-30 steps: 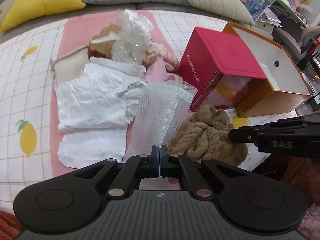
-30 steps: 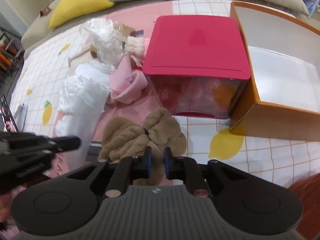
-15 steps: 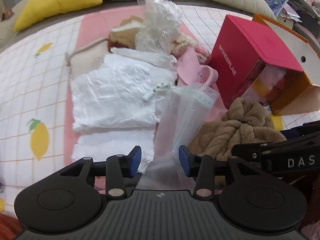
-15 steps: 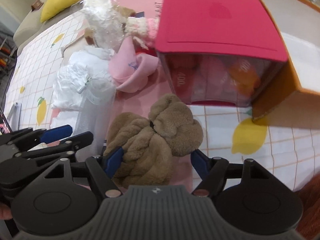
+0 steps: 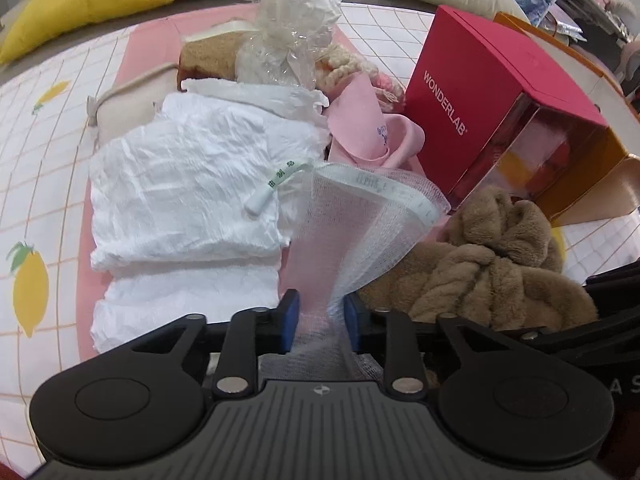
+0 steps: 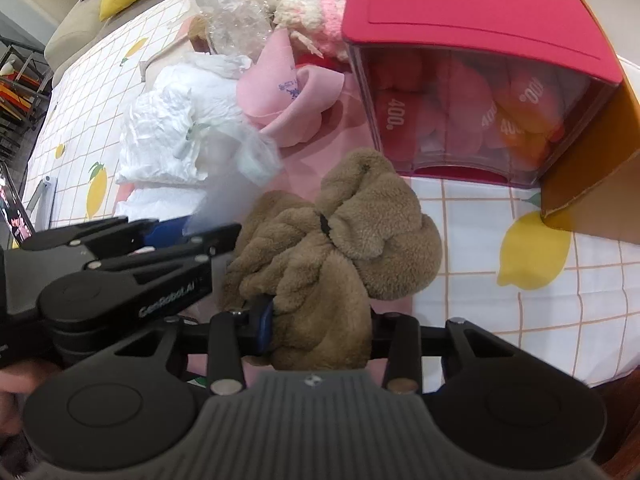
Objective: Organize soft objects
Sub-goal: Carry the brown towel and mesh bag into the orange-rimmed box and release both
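On the lemon-print bedspread (image 5: 44,168), the left gripper (image 5: 318,316) has sunk and its jaws, shut a second ago, are closing again around the white mesh cloth (image 5: 360,236). Rightwards, the right gripper (image 6: 320,326) is likewise closing on the brown plush bundle (image 6: 340,240), so both items look nearly secured. Beyond, crumpled white sheets (image 5: 180,184), a pink cloth (image 5: 368,128) and the red box (image 5: 492,100) crowd the way
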